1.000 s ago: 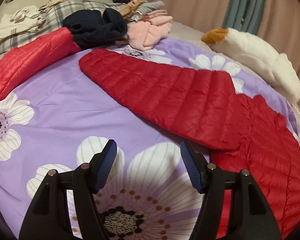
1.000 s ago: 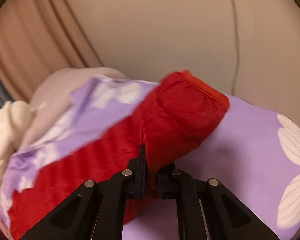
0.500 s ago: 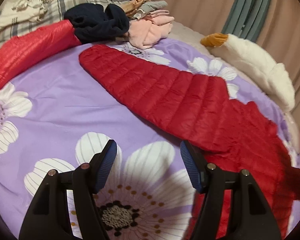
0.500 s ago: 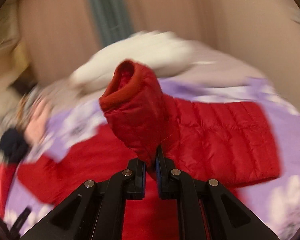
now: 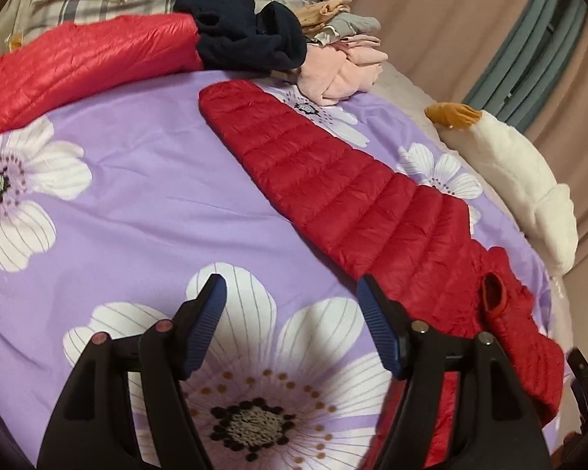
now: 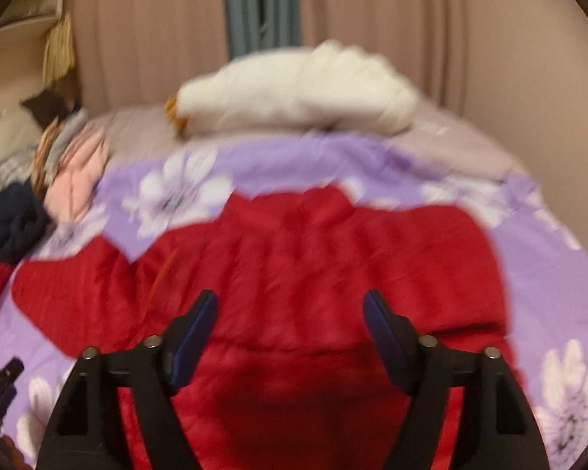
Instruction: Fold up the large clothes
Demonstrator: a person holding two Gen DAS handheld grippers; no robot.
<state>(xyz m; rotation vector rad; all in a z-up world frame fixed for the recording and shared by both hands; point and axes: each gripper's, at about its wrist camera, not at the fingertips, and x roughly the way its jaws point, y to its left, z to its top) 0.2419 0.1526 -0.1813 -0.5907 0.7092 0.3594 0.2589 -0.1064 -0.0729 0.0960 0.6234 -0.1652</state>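
A dark red quilted down jacket (image 5: 333,180) lies on the purple flowered bedspread (image 5: 145,180), one sleeve stretched toward the far pile. Its other sleeve (image 5: 521,337) lies folded across the body at the right. In the right wrist view the jacket (image 6: 313,258) spreads out below my right gripper (image 6: 290,313), which is open and empty above it. My left gripper (image 5: 292,297) is open and empty over the bedspread, just left of the jacket's edge.
A second, brighter red jacket (image 5: 78,62) lies at the far left. A pile of navy (image 5: 247,39) and pink clothes (image 5: 341,74) sits at the head of the bed. A white plush toy (image 5: 517,180) lies along the right edge. Curtains hang behind.
My right gripper has let go of the red sleeve and opened; the sleeve now lies across the jacket's body. The left gripper has stayed open and shifted only slightly.
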